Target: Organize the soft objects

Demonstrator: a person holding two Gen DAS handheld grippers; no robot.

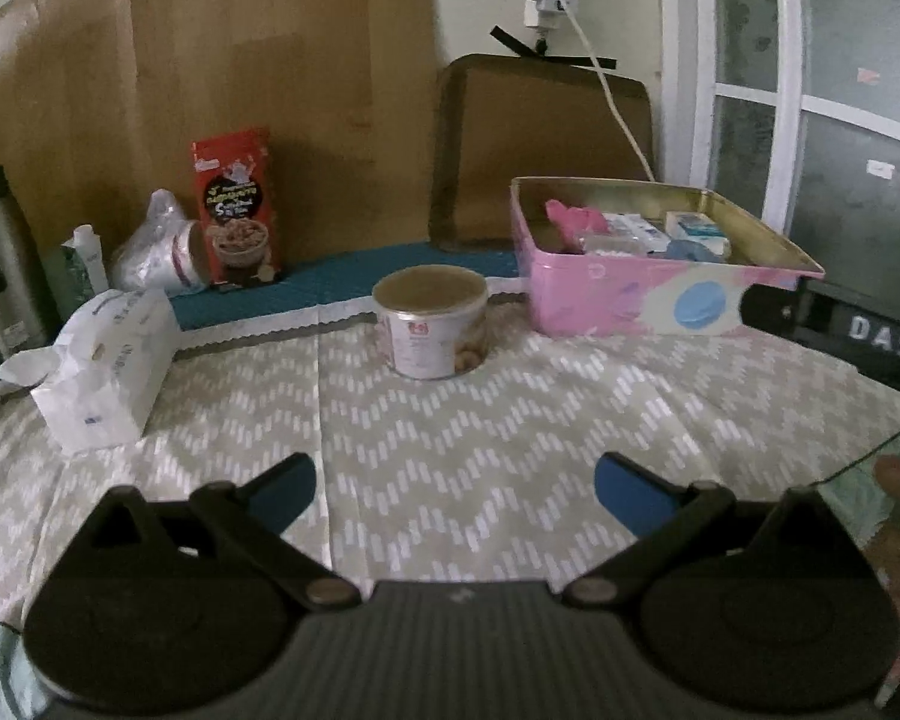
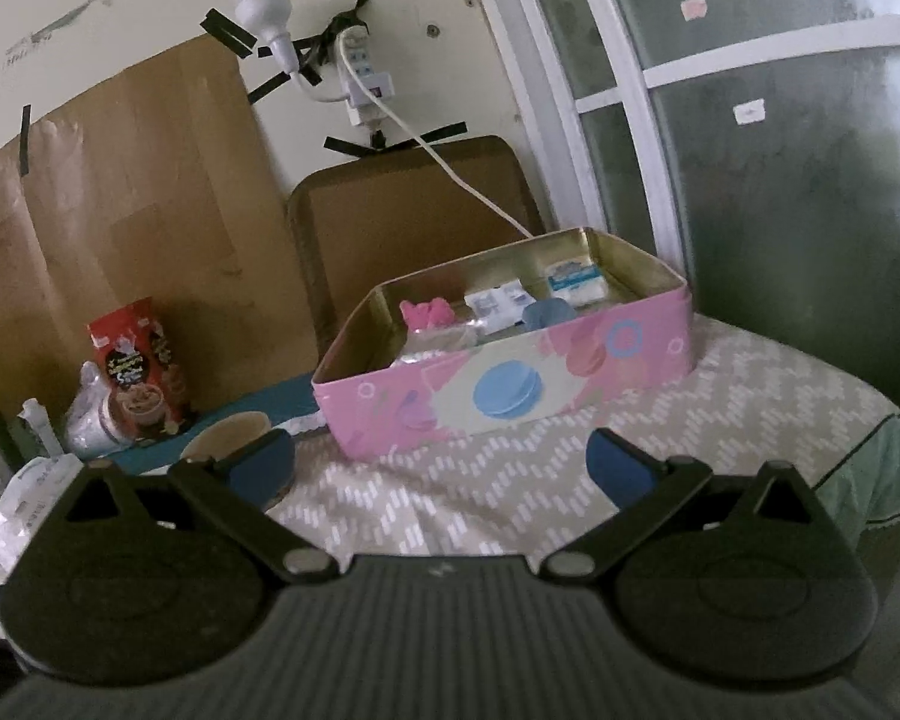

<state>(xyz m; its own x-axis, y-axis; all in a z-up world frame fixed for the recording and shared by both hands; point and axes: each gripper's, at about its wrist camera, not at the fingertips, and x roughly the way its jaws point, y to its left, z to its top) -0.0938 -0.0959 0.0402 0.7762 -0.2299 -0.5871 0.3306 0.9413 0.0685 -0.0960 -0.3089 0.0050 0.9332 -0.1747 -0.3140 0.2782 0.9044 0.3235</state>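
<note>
A pink tin box (image 1: 594, 300) (image 2: 510, 384) stands open at the back right of the patterned cloth. Inside it lie a pink soft item (image 1: 573, 219) (image 2: 429, 315), white packets (image 1: 630, 228) (image 2: 501, 303), a blue round item (image 1: 693, 252) (image 2: 549, 313) and a white and blue pack (image 1: 699, 225) (image 2: 576, 285). A white tissue pack (image 1: 108, 366) lies at the left of the cloth. My left gripper (image 1: 456, 495) is open over bare cloth, well short of everything. My right gripper (image 2: 441, 468) is open and empty, just in front of the box.
A round can (image 1: 429, 321) (image 2: 228, 432) stands mid-table. A red snack box (image 1: 237, 210) (image 2: 138, 372), a plastic bag (image 1: 156, 246), a flask (image 1: 0, 252) and a brown tray (image 1: 540, 138) line the back. A black box (image 1: 846, 330) sits right of the tin.
</note>
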